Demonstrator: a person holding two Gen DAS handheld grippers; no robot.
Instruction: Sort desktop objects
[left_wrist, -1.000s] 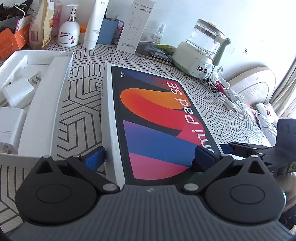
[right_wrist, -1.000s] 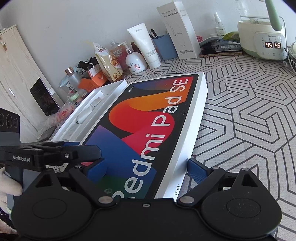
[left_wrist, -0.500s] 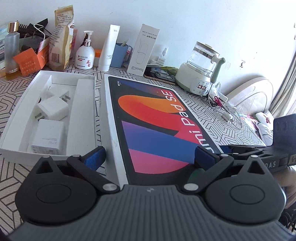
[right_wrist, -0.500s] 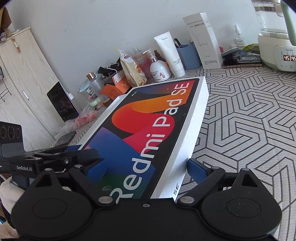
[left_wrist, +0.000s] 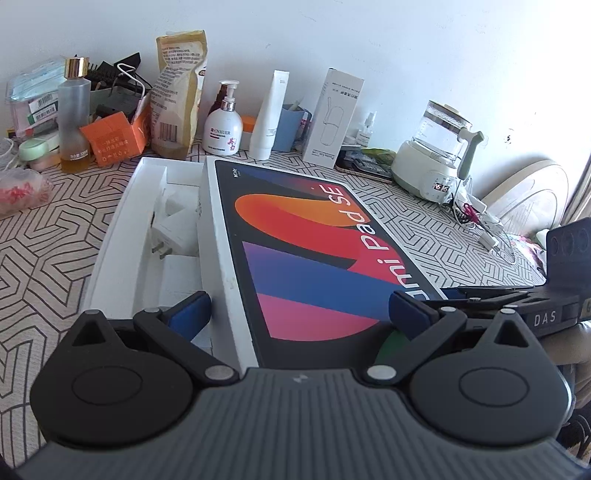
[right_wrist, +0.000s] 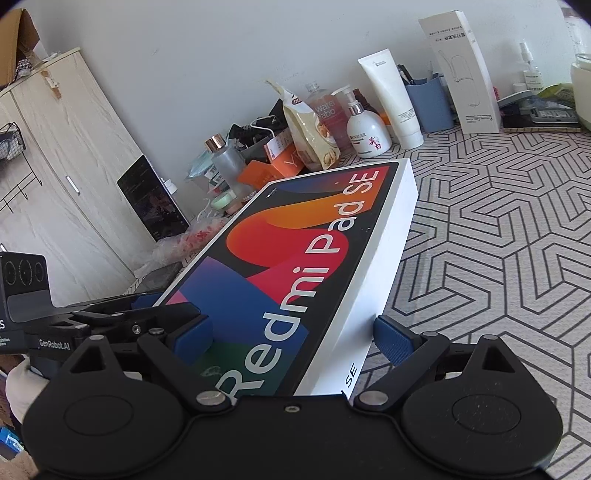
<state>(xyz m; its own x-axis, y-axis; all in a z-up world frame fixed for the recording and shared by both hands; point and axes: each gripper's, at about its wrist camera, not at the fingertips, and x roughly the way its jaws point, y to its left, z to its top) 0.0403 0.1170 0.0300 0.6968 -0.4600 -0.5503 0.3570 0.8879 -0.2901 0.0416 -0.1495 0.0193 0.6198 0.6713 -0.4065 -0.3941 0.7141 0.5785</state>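
The Redmi Pad SE box lid (left_wrist: 314, 251), white with a colourful top, is held off the table, its near end raised. My left gripper (left_wrist: 299, 312) is shut on its near left corner, and my right gripper (right_wrist: 291, 332) is shut on its near right corner (right_wrist: 295, 280). The lid hangs partly over the open white box base (left_wrist: 122, 236), which holds white chargers (left_wrist: 173, 232). Each gripper shows at the edge of the other's view.
Along the back wall stand a lotion pump bottle (left_wrist: 222, 127), a white tube (left_wrist: 267, 118), a tall white carton (left_wrist: 332, 118), a snack bag (left_wrist: 177, 92), an orange box (left_wrist: 114, 142) and a kettle (left_wrist: 436, 162). A cabinet (right_wrist: 55, 166) stands to the left.
Both grippers have lifted the lid off the table and carried it left, so it now overlaps the open box base. The near end has risen.
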